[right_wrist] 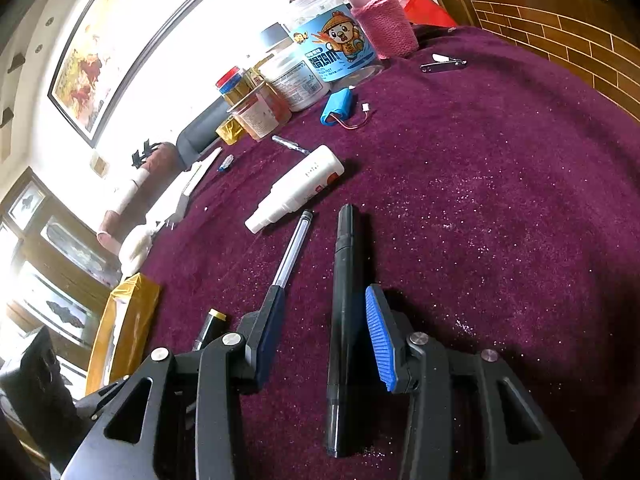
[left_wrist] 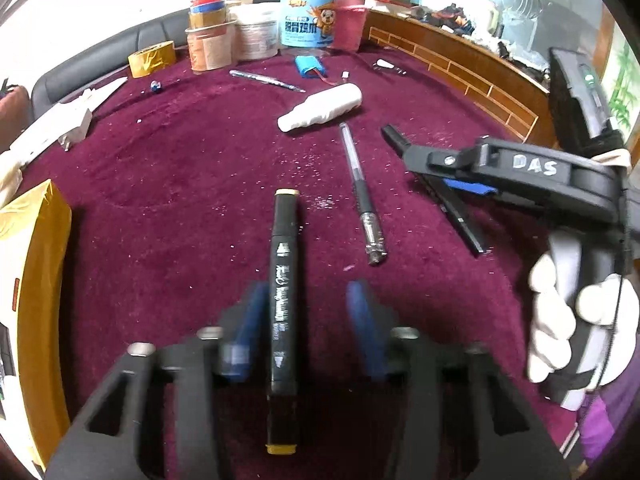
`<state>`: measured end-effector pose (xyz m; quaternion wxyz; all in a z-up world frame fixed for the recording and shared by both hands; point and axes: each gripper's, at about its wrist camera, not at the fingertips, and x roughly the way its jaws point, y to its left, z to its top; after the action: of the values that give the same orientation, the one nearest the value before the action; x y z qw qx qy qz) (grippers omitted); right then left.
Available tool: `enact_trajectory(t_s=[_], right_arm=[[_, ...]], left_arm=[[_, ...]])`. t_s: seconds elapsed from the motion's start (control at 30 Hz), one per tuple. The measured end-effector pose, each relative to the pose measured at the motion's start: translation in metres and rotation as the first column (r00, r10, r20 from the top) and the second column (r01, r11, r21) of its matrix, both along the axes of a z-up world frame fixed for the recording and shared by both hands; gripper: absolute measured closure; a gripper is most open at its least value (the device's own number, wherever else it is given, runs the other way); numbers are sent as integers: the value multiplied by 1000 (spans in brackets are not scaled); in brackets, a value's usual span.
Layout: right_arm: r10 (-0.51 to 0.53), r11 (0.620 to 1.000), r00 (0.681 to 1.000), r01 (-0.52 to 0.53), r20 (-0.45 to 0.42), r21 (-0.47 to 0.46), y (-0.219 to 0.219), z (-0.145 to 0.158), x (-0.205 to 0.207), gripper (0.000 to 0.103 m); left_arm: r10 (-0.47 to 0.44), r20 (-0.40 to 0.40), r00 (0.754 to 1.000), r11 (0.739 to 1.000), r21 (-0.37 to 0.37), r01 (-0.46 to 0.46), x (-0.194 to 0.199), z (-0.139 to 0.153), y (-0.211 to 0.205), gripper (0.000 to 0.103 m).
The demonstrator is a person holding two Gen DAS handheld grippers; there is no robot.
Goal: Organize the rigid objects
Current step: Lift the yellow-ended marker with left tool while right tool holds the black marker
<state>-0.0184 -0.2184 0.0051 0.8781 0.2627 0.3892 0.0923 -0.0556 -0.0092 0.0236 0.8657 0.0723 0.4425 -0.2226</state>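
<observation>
Sorting has barely begun, judging by how much lies loose on the purple counter. At its left edge sits a yellow box, with nothing gathered next to it.

A little right of that, near the front edge, a black marker with yellow ends lies flat, pointing toward the far edge. The left tool straddles it. Its pads are blurred and stand either side of the barrel, with a gap showing on the right, so the marker is bracketed but not visibly clamped or lifted.

Further right a clear pen lies alone on the cloth. Beyond it, toward the middle of the counter, is a white bottle. Neither has been grouped with anything.

Right again, a black pen lies flat between the pads of the right tool. That tool is partly open, with cloth visible between the left pad and the pen, so it grips nothing. A gloved hand holds it.

Jars crowd the far edge. A blue battery pack and another pen lie in front of them.

Both pens, the marker and the bottle probably all remain to be picked up and lined up or put away.
</observation>
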Motion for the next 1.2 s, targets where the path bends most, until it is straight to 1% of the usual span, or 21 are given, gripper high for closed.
enact_trajectory(t_s=[0.13,0.2,0.3,0.33,0.37,0.43,0.47,0.53,0.57,0.6,0.63,0.73,0.87,1.07,1.2], right_arm=[[-2,999,1000,2,2,-39,6,2,-1,66],[-4,998,1000,4,1,-64,9,2,-1,66],[5,995,1000,-6,-9,-96,12,4,1,65],[9,993,1000,-10,-16,-115,14,5,3,65],[15,987,999,-20,-28,-158,19,6,4,65],[28,962,998,-43,-62,-268,33,10,7,68],[25,938,996,-53,-87,-343,43,11,10,68],[15,892,991,-75,-136,-445,58,12,16,69],[9,867,988,-86,-157,-491,65,12,19,74],[9,850,986,-94,-164,-518,69,12,20,81],[21,846,986,-107,-168,-523,73,12,21,90],[15,844,983,-111,-183,-524,75,14,18,90],[24,870,983,-110,-181,-481,75,17,1,90],[59,891,989,-114,-137,-439,76,32,-34,90],[87,904,991,-123,-105,-411,81,45,-48,90]], left_arm=[[21,-20,1000,999,-36,-22,-13,2,21,91],[39,-20,999,997,-70,-40,-21,6,34,91],[75,10,997,992,-103,-74,-36,18,55,91],[87,22,996,990,-113,-84,-42,22,62,91],[95,31,995,989,-116,-91,-46,25,66,91],[108,53,993,989,-107,-101,-55,28,71,91],[114,61,992,989,-101,-107,-58,29,73,91],[122,72,990,989,-94,-115,-65,30,76,91],[125,77,989,989,-91,-118,-68,30,76,91],[129,82,988,989,-87,-122,-70,30,77,91],[133,91,987,989,-81,-126,-73,31,78,91],[141,112,984,988,-76,-133,-80,34,82,91],[154,122,981,986,-85,-144,-84,36,88,91],[167,132,977,983,-95,-155,-92,38,90,91],[169,143,975,983,-97,-156,-99,41,91,91]])
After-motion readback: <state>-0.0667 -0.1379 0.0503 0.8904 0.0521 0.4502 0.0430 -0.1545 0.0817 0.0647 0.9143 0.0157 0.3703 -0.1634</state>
